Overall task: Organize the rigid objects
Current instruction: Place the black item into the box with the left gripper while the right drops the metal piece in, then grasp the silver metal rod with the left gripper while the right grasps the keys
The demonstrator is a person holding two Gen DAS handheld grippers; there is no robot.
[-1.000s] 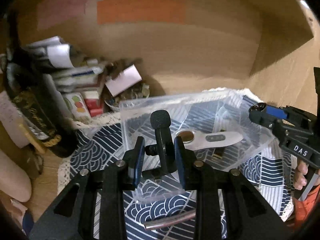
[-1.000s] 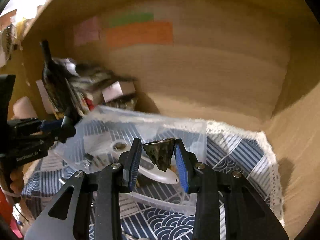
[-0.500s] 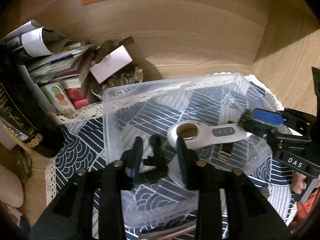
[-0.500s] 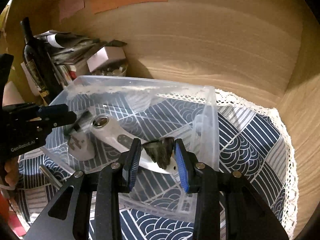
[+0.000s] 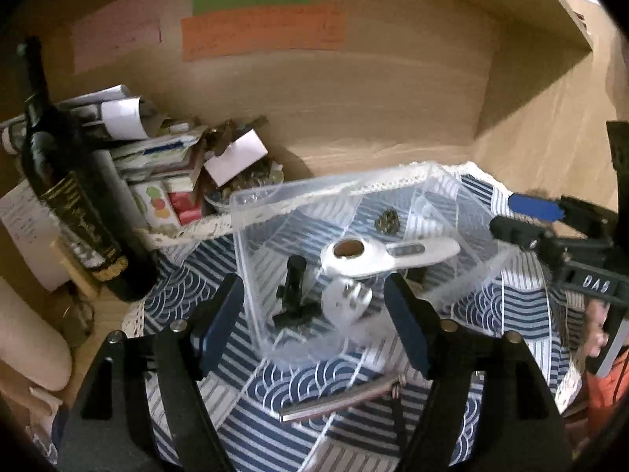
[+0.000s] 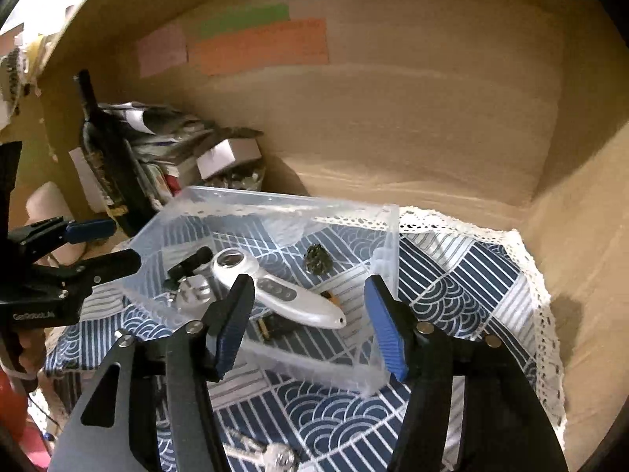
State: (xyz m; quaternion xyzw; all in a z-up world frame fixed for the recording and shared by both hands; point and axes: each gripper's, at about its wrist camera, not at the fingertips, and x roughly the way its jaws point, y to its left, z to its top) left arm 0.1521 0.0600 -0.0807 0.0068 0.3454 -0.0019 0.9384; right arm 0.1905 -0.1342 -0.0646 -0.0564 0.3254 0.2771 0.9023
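Observation:
A clear plastic box (image 5: 251, 259) (image 6: 387, 236) stands on a blue patterned cloth (image 5: 306, 385) (image 6: 464, 283). Inside lie a black mini microphone (image 5: 293, 291) (image 6: 188, 261), a white handheld magnifier (image 5: 385, 255) (image 6: 275, 287), a silvery round piece (image 5: 346, 299) (image 6: 192, 291), a small dark pinecone-like lump (image 5: 387, 221) (image 6: 317, 259) and a small dark block (image 6: 275, 326). My left gripper (image 5: 314, 330) is open and empty at the box's near side; it shows in the right wrist view (image 6: 94, 251). My right gripper (image 6: 310, 326) is open and empty over the box's near wall; it shows in the left wrist view (image 5: 523, 220).
A metal bar (image 5: 338, 399) lies on the cloth in front of the box, and keys (image 6: 267, 452) lie near the right gripper. A dark wine bottle (image 5: 67, 196) (image 6: 110, 157), stacked papers and boxes (image 5: 157, 157) and a bowl of small items (image 5: 251, 185) crowd the back left. Wooden walls enclose the shelf.
The left gripper opened and left the microphone in the box. The right gripper opened and left the dark lump in the box. Both grippers pulled back and up.

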